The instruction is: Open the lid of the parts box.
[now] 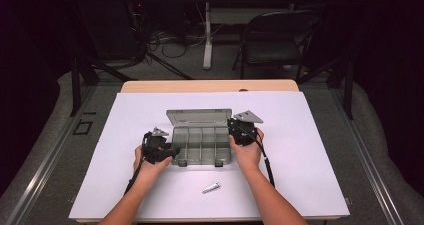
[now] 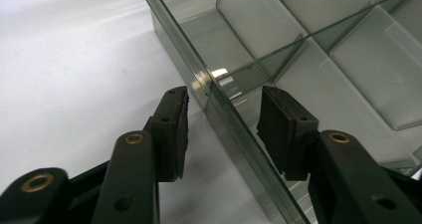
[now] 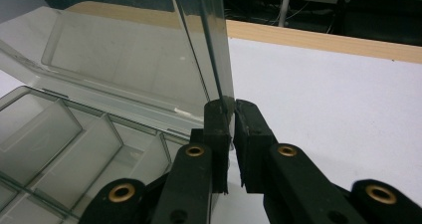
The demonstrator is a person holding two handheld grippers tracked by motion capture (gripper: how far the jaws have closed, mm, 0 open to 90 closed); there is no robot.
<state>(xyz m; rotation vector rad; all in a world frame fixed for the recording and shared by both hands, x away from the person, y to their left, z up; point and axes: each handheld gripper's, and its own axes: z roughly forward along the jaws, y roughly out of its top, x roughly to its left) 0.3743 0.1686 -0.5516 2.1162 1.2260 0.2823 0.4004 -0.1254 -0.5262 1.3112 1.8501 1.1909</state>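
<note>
You have the translucent grey plastic compartment box (image 1: 201, 144) sitting at the middle of the white table sheet (image 1: 310, 150), its lid (image 1: 199, 117) swung open and standing up along the far edge. Your right gripper (image 3: 232, 107) is clamped on the right end of that raised lid: in the right gripper view both pads are pressed flat against the thin clear panel, so it is the lid you are holding, not the tray wall. Your left gripper (image 2: 224, 119) sits at the box's left wall near the near corner, and in the left gripper view its jaws are apart and straddle that wall (image 2: 234, 129), one pad outside over the sheet and one pad inside over a compartment, neither one touching the plastic.

By my reading, you are at the bracing step: the lid is held open and the box is about to be pinned so it cannot slide. The compartments I can see are bare, and the small silver metal part (image 1: 211, 187) lies on the sheet nearer to you than the box, close to its right half, untouched.

Next, bring the left pads together on the wall squarely, low enough to bite firmly. Keep the right grip steady so the hinge is not strained. One hand must then come free to fetch the part.
</note>
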